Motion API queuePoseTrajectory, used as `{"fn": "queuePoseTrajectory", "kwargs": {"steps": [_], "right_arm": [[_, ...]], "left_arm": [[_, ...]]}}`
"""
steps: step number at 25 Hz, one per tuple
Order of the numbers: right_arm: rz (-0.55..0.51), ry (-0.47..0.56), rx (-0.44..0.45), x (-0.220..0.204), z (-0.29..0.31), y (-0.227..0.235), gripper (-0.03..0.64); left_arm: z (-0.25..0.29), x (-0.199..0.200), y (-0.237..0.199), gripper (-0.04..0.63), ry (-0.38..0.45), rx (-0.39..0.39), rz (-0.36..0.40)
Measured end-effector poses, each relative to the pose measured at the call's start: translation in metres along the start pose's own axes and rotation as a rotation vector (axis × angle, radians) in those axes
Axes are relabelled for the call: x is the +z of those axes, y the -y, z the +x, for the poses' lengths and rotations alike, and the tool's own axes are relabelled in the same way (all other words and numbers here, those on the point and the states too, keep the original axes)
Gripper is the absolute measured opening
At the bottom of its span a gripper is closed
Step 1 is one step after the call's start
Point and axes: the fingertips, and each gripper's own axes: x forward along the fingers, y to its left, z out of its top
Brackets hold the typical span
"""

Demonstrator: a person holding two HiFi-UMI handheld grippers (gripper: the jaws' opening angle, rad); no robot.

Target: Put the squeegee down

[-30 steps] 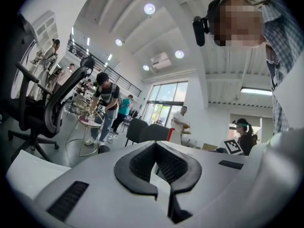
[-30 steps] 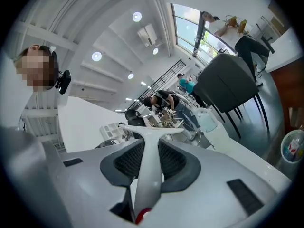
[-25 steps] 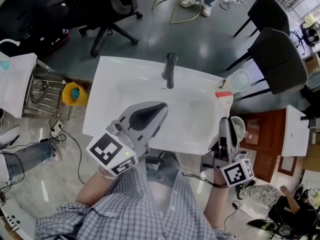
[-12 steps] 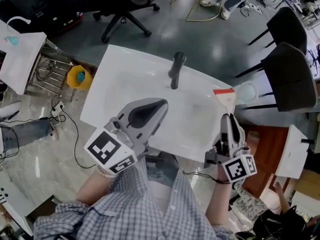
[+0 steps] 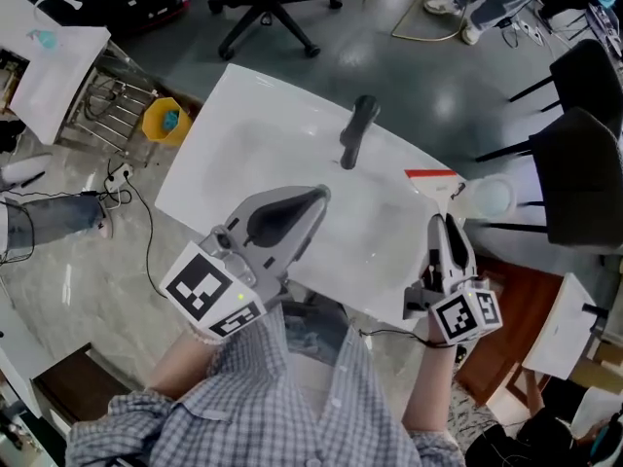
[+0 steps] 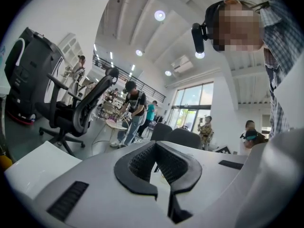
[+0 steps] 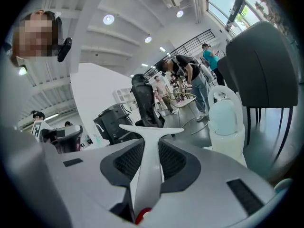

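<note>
The squeegee has a white handle and a red-edged blade. It hangs over the right end of the white sink, blade away from me. My right gripper is shut on its handle. In the right gripper view the handle runs up between the dark pads and the blade spreads past the tips of my right gripper. My left gripper hovers over the sink's near middle with its jaws together and nothing in them. In the left gripper view the tips of my left gripper meet.
A black faucet stands at the sink's far rim. A translucent bottle sits just right of the squeegee blade, also visible as the bottle in the right gripper view. Dark chairs stand right, an office chair behind, a yellow bin left.
My right gripper has sunk a little and tilted with the squeegee, staying at the sink's right end. The left gripper has barely moved. The head view has shifted.
</note>
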Motion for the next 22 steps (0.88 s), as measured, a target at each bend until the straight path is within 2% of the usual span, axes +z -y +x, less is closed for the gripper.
{"fn": "queuePoseTrajectory", "kwargs": {"steps": [7,22], "right_arm": [[-0.108,-0.108,0.048,-0.014,0.024,0.012,0.095],[-0.455,-0.312,0.137,-0.047,0.071,0.013,0.095]], "left_arm": [[0.000,-0.004,-0.003,0.005,0.019,0.071,-0.014],[-0.008,-0.008,-0.013,0.005,0.052,0.192,-0.029]]}}
